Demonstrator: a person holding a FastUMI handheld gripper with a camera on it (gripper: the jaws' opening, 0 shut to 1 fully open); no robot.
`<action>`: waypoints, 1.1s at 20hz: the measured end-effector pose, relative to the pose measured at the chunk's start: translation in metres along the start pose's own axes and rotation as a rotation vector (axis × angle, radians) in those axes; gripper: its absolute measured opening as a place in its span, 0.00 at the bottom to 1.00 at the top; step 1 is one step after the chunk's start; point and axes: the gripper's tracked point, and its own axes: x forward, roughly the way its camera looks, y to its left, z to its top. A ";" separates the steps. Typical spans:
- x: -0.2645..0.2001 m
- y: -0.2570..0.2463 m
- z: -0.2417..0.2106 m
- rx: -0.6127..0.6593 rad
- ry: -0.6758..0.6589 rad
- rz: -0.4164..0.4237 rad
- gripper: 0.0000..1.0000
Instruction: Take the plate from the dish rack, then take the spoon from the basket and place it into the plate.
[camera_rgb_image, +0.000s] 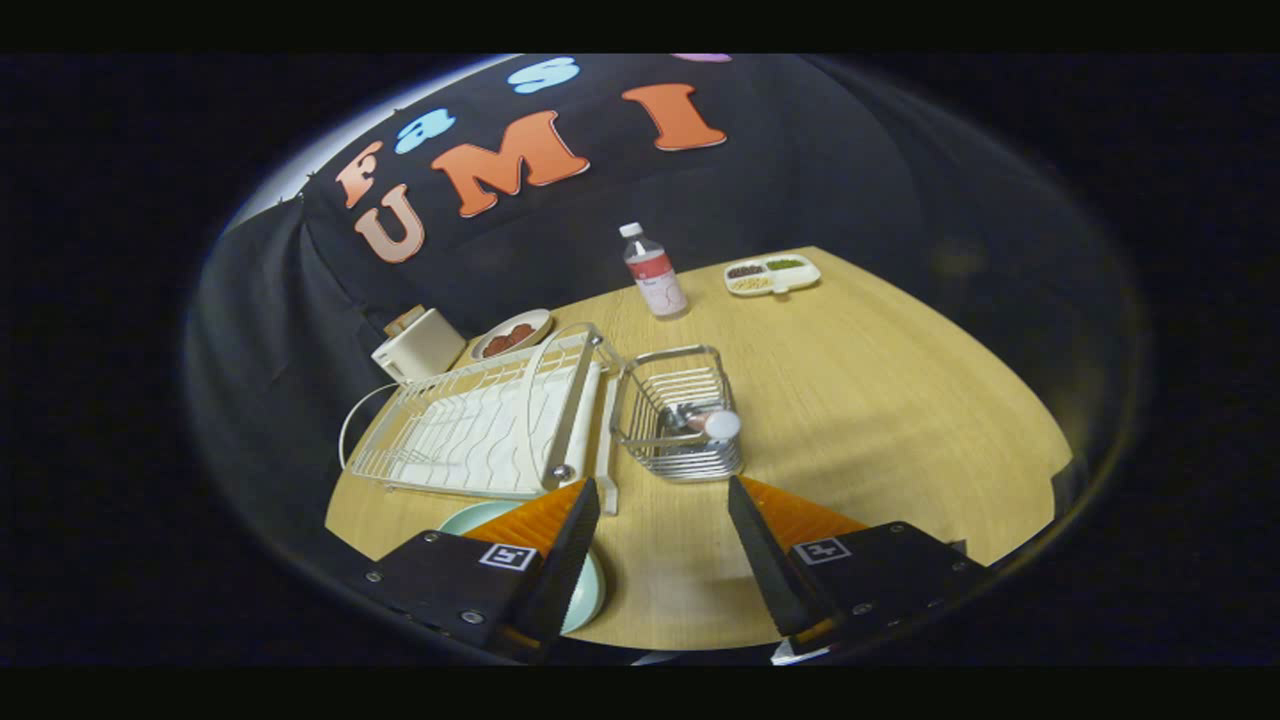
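My gripper (662, 493) is open above the wooden table (880, 400), nothing between its fingers. A pale green plate (590, 590) lies flat on the table under and behind the left finger, mostly hidden by it. Just ahead of the fingers stands a small wire basket (675, 415) holding the spoon (712, 423), whose rounded pale end points up toward me. Left of the basket sits the white wire dish rack (480, 425) on its tray, with no dishes in it.
Beyond the rack are a white toaster (418, 345) and a bowl of red food (512, 333). Farther back stand a clear bottle with a red label (654, 272) and a white divided snack tray (772, 274). Black cloth walls the booth behind.
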 end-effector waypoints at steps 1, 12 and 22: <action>0.004 -0.002 0.007 -0.003 -0.029 -0.015 0.78; 0.029 0.005 0.031 -0.173 -0.177 -0.051 0.34; 0.017 0.015 0.053 -0.238 -0.164 -0.042 0.13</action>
